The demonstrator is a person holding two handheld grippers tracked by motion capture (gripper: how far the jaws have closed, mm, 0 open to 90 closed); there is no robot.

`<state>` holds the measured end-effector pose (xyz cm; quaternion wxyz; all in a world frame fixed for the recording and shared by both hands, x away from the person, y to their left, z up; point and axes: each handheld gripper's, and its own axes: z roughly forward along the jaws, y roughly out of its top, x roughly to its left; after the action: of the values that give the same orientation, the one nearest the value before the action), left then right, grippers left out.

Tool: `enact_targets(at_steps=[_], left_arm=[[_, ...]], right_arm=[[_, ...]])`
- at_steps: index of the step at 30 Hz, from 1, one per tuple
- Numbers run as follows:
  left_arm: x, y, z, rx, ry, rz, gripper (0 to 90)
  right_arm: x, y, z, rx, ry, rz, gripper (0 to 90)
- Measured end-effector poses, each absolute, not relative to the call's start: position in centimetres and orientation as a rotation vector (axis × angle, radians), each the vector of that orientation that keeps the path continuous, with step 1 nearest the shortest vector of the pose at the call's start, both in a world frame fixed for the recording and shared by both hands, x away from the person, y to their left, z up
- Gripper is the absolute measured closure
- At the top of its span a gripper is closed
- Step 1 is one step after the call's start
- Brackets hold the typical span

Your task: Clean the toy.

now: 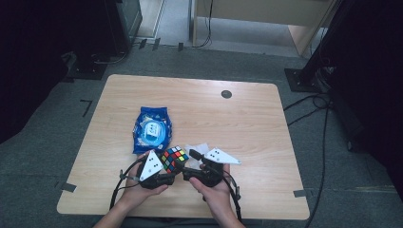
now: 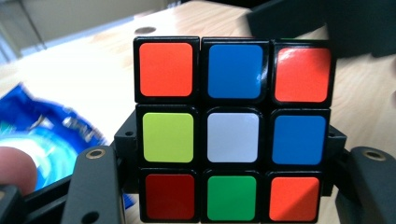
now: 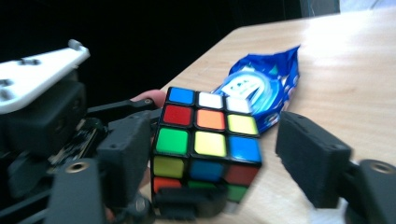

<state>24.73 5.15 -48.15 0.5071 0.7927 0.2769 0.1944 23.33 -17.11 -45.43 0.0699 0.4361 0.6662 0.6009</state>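
Close to the desk's near edge, a little left of its middle, the left gripper clamps the puzzle cube by two opposite sides; in the left gripper view the cube sits square between the black jaws, its bottom layer pressed between the pads and its scrambled face turned to the camera; the cube is lifted clear of the wood. The right gripper stands just beside it on the right, jaws apart and gripping nothing; in the right gripper view one jaw passes on each side of the cube, with a plain gap between the right-hand pad and the cube's side, while whether the left-hand pad touches I cannot tell. The step in hand looks like a layer turn: one tool steadies the cube, the other gets set to bite. The next move, as I judge it, calls for the right jaws to close squarely on one outer layer, then twist, with the left grip holding firm so that the cube does not slip. Just behind the cube lies a crumpled white wrapper; beyond it and to the left, near the desk's middle, a blue snack packet lies flat; at the far edge is a dark cable hole.
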Motion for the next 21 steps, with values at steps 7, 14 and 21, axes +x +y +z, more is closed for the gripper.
enact_targets(at_steps=[7,14,21], left_arm=[[25.5,6.4,-48.6,1.922,0.72,0.429,34.1],[25.6,6.1,-48.9,1.939,0.718,0.422,34.1],[25.3,6.0,-48.9,1.943,0.696,0.41,34.1]], right_arm=[[25.6,-19.9,-49.2,1.276,2.197,1.256,35.8],[26.4,-20.7,-51.9,1.25,2.23,1.036,55.3],[26.7,-21.1,-51.7,1.281,2.255,1.097,88.4]])
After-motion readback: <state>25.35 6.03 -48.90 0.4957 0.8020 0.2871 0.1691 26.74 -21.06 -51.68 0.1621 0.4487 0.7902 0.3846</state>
